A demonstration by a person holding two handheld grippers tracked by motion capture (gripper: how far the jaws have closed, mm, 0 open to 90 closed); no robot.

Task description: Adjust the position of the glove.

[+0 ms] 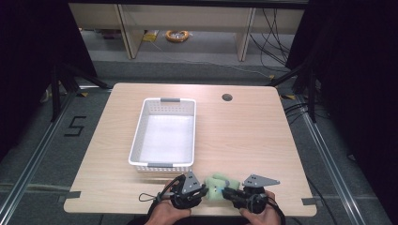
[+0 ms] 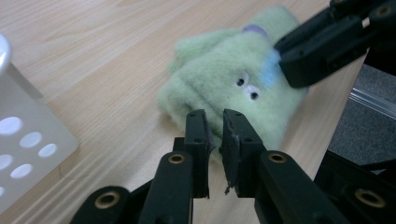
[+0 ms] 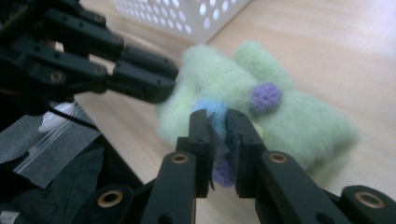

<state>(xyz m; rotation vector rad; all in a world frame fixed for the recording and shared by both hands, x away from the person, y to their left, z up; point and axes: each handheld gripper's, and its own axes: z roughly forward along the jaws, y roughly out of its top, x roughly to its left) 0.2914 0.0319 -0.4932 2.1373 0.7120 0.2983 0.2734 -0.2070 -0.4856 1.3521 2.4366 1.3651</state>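
Green plush toy [image 1: 217,186] on worktop [image 1: 244,136] near front edge. Left hand-held gripper [image 2: 214,133] and right hand-held gripper [image 3: 216,126] both pinch its fabric, jaws nearly closed. White basket [image 1: 137,140] just behind, empty; lift and transfer likely remain.

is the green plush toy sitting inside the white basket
No, the green plush toy lies on the table near its front edge, outside the white basket, between the left gripper and right gripper.

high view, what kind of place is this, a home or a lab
Most likely a lab or recording booth: a bare wooden table hemmed by black curtains, tripod legs at its corners, and loose cables on the grey floor.
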